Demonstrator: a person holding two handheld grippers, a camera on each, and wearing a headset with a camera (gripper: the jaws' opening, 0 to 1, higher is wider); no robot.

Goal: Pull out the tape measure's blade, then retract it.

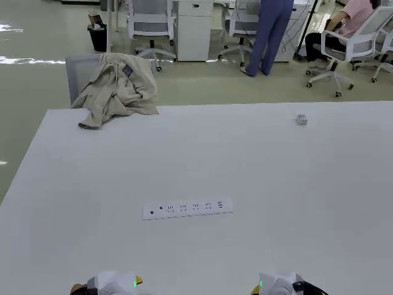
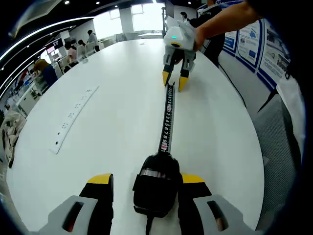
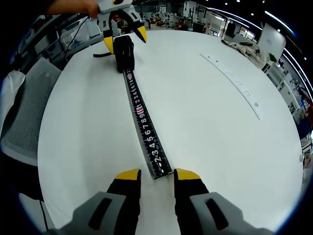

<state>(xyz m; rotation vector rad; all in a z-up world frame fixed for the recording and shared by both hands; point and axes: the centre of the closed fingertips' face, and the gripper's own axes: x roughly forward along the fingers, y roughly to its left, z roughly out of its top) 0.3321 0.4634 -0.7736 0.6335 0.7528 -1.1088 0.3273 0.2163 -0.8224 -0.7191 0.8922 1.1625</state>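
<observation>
- The left tongs stand spread around the tape measure's case, with a gap at one jaw.
- The blade lies extended along the counter to the right tongs, whose jaws stand apart either side of its tip, not pinching it.
- The blade is probably thin, springy and slick, so pinch it flat near the tip. The case looks rigid, so clamp its sides.

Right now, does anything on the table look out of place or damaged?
Nothing damaged. The blade lies straight and flat from the case to the right gripper. Only a jacket, crumpled at the table corner, looks untidy.
</observation>
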